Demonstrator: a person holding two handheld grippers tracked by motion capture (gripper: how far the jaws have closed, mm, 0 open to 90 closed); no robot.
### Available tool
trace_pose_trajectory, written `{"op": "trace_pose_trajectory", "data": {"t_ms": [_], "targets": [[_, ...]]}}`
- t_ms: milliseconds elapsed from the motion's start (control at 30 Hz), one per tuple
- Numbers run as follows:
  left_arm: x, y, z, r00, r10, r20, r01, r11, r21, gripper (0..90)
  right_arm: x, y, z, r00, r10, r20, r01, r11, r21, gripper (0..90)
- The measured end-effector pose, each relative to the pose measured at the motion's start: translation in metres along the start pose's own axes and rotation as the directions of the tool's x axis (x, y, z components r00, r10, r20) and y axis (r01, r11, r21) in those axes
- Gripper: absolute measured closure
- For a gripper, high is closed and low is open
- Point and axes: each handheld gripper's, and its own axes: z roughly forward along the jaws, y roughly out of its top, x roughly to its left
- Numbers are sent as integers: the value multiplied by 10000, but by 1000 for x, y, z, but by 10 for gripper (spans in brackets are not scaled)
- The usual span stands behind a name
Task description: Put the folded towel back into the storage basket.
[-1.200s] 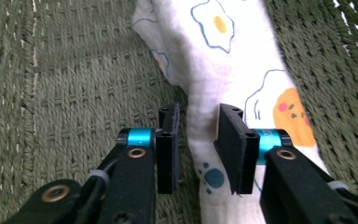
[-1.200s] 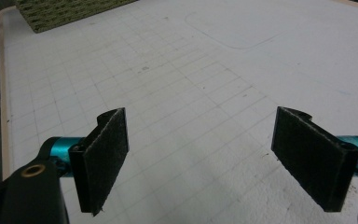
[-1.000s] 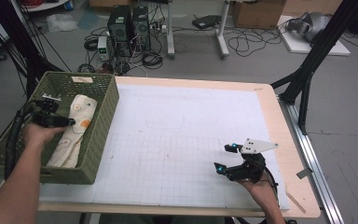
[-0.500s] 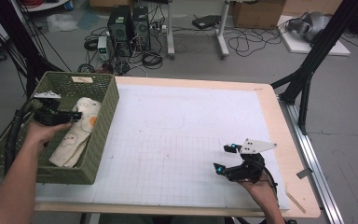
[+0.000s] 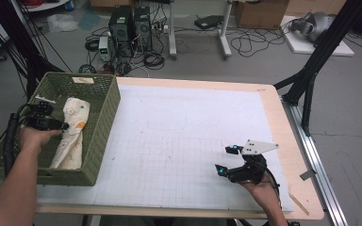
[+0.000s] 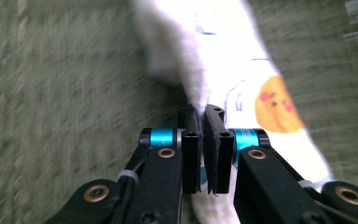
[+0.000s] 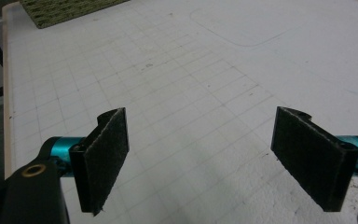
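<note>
At nine o'clock on the worktop (image 5: 283, 113) we see the green basket (image 5: 104, 117), and inside it lies the white cloth (image 5: 73, 132) with an orange print. Our left gripper (image 5: 62, 126) reaches into the basket; its jaws have just been closing and now pinch a fold of the cloth between the pads. Toward five o'clock our right gripper (image 5: 225, 160) rests over the white grid mat (image 5: 169, 141), jaws spread wide with nothing between them.
</note>
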Motion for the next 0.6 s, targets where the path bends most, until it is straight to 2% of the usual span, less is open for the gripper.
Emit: {"op": "trace_pose_trajectory", "data": {"t_ms": [100,233,300,367,500,600], "targets": [[1,-1,2,9992,-41,-393,47,9999,135,822,1,0,0,10000,-38,2,38,10000,-13,182],[1,-1,0,9989,11,-467,-3,9998,176,767,0,0,-2,10000,1,-26,-1,10000,-62,182],[1,-1,0,9994,-17,-343,24,9998,204,683,0,0,-3,10000,14,-3,-14,10000,-97,182],[0,0,-1,9997,34,-225,-31,9999,127,637,0,0,-2,10000,-8,-36,8,10000,-65,182],[-6,4,-9,9998,215,-39,-217,9986,-491,621,0,0,-1,10000,-9,-48,8,10000,-29,182],[-13,6,-18,9976,687,43,-684,9959,-596,613,1,1,0,10000,-48,-39,47,10000,-37,182]]}}
